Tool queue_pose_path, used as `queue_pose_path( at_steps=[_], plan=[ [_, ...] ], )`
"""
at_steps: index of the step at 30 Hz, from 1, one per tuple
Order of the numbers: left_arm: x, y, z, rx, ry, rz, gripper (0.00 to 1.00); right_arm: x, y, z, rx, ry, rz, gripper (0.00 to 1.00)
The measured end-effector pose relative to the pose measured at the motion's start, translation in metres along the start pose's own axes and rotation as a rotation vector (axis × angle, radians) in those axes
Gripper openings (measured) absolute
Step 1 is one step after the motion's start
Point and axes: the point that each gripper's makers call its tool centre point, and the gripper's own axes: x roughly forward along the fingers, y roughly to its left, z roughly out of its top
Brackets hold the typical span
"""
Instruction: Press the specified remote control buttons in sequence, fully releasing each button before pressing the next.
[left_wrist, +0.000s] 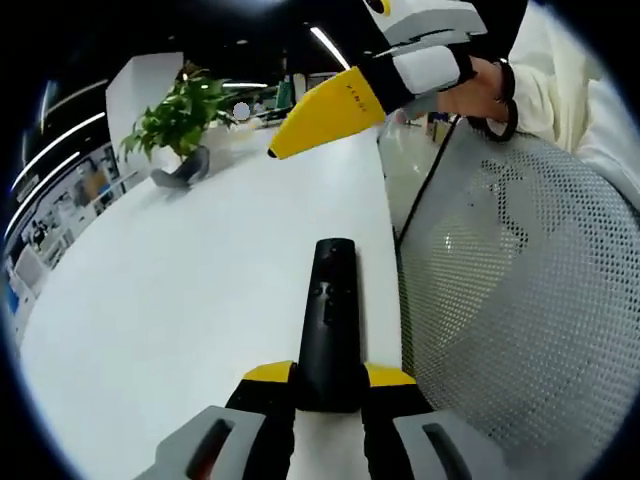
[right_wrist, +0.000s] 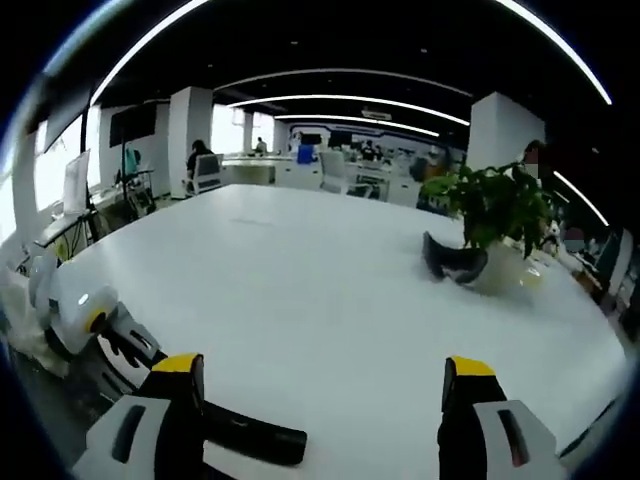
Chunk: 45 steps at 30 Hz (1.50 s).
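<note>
Left gripper view: left claw (left_wrist: 328, 385) pinching the near end of a black remote control (left_wrist: 330, 320), yellow-tipped jaws pressed against its two sides. Remote stretched away from the camera, lying over the white surface (left_wrist: 200, 290) near its right edge, small buttons visible on its upper face. Right claw (left_wrist: 325, 115) reaching in from the upper right, held in a person's hand (left_wrist: 480, 85), yellow jaws seen as one pointed shape, well apart from the remote; spread or closed, cannot tell from here. Potted plant (left_wrist: 180, 125) far back on the surface. White mesh chair back (left_wrist: 520, 300) at the right.

Right gripper view: right claw (right_wrist: 320, 385) spread wide, nothing between its jaws, above the white surface (right_wrist: 300, 280). Black remote control (right_wrist: 255, 435) low at the left, just beside the left jaw. Left claw (right_wrist: 90, 320) at the left edge. Potted plant (right_wrist: 495, 215) at the right, a dark object (right_wrist: 455, 260) at its base.
</note>
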Motion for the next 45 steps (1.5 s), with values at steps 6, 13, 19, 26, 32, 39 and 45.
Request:
queue_pose_path(
  at_steps=[6, 13, 19, 26, 32, 39, 45],
  plan=[
    [-0.002, 0.011, -0.003, 0.009, 0.02, -0.006, 0.24, -0.001, 0.0, 0.0, 0.007, -0.001, 0.006, 0.99],
    [-0.004, 0.021, -0.004, 0.062, 0.047, -0.018, 0.24, 0.0, 0.002, -0.003, -0.001, 0.012, 0.012, 0.99],
    [-0.007, 0.041, -0.009, 0.118, 0.08, -0.008, 0.24, 0.0, 0.004, -0.005, -0.005, 0.021, 0.019, 0.99],
    [-0.009, 0.061, -0.013, 0.109, 0.102, 0.002, 0.24, 0.001, 0.003, -0.007, -0.007, 0.025, 0.022, 0.96],
    [-0.009, 0.071, -0.013, 0.115, 0.114, 0.005, 0.24, 0.002, 0.005, -0.01, -0.014, 0.039, 0.029, 0.95],
    [-0.009, 0.09, -0.012, 0.128, 0.131, 0.01, 0.24, 0.002, 0.0, -0.011, -0.02, 0.038, 0.013, 0.94],
    [-0.009, 0.108, -0.014, 0.14, 0.151, 0.018, 0.24, 0.002, -0.001, -0.011, -0.022, 0.035, 0.008, 0.93]
  ],
)
